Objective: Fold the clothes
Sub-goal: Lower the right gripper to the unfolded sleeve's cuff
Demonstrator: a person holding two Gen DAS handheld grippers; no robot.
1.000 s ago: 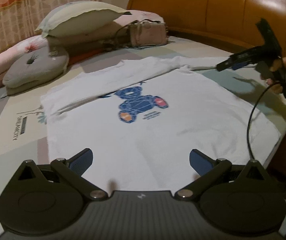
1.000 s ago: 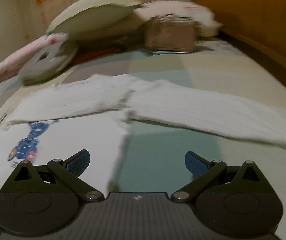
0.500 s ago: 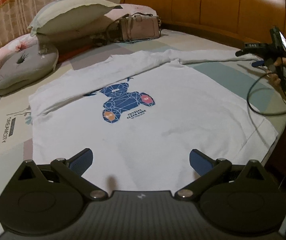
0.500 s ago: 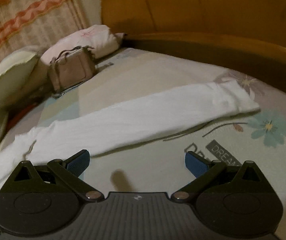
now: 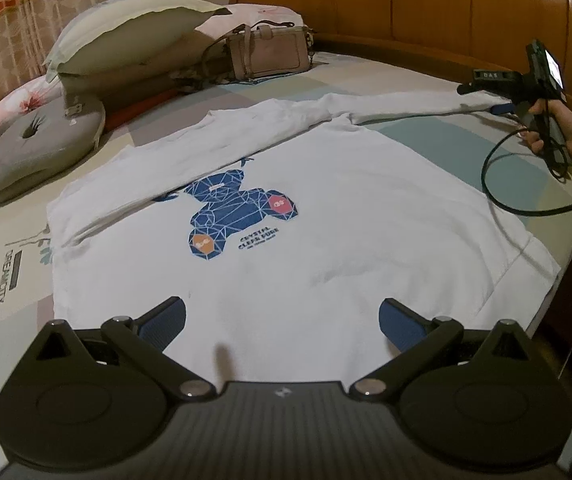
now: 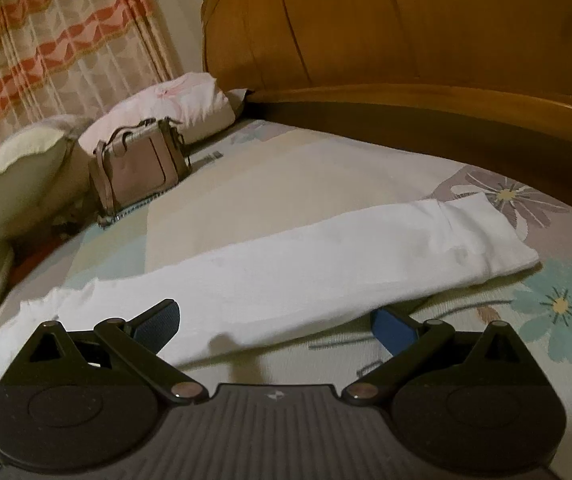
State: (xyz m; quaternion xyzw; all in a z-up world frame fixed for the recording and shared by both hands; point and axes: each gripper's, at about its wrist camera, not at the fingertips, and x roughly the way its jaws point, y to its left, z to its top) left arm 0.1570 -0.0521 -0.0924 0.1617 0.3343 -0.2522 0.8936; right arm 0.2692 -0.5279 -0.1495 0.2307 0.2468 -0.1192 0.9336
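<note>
Spread flat across the bed (image 5: 426, 136), the white shirt (image 5: 326, 240) is lying print-up near its edge. I'm hovering my left claw (image 5: 282, 316) wide-open over the hem and my right claw (image 6: 276, 320) wide-open astride the outstretched sleeve (image 6: 326, 256), ready to fold it inward.

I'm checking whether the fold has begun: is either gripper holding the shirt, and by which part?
Nothing is held. The left gripper hangs open over the white shirt; the right gripper is open around the sleeve, not closed.
</note>
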